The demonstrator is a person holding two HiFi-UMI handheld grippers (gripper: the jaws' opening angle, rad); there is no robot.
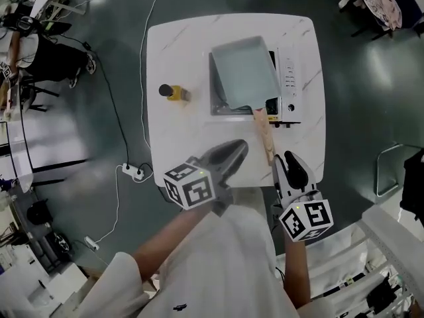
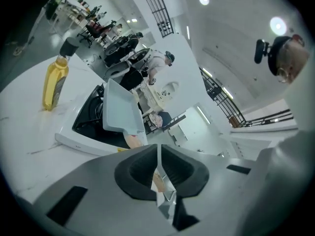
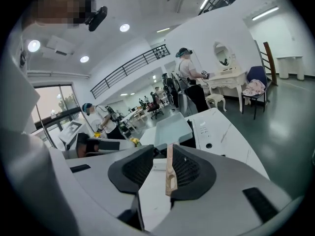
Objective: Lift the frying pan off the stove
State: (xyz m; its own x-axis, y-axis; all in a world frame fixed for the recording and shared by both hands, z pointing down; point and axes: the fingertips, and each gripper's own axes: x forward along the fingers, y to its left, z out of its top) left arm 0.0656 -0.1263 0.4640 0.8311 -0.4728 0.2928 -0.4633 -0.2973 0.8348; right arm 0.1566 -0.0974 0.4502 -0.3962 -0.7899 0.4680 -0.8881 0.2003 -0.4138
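A square pale-blue frying pan [image 1: 244,71] sits on the white stove [image 1: 289,78] at the far side of the table. Its wooden handle [image 1: 265,134] points back toward me. My right gripper [image 1: 285,164] is at the handle's end. In the right gripper view the handle [image 3: 170,171] stands between the jaws of the right gripper [image 3: 161,154], against the right pad, with a gap on the left side. The pan [image 3: 171,129] lies beyond. My left gripper [image 1: 232,152] hovers left of the handle, shut and holding nothing. In the left gripper view the left gripper [image 2: 158,154] faces the pan [image 2: 119,109].
A yellow oil bottle [image 1: 173,93] with a black cap stands on the white table [image 1: 179,45] left of the stove. A white cable and a power strip [image 1: 132,171] lie on the dark floor to the left. Other people work at benches in the background.
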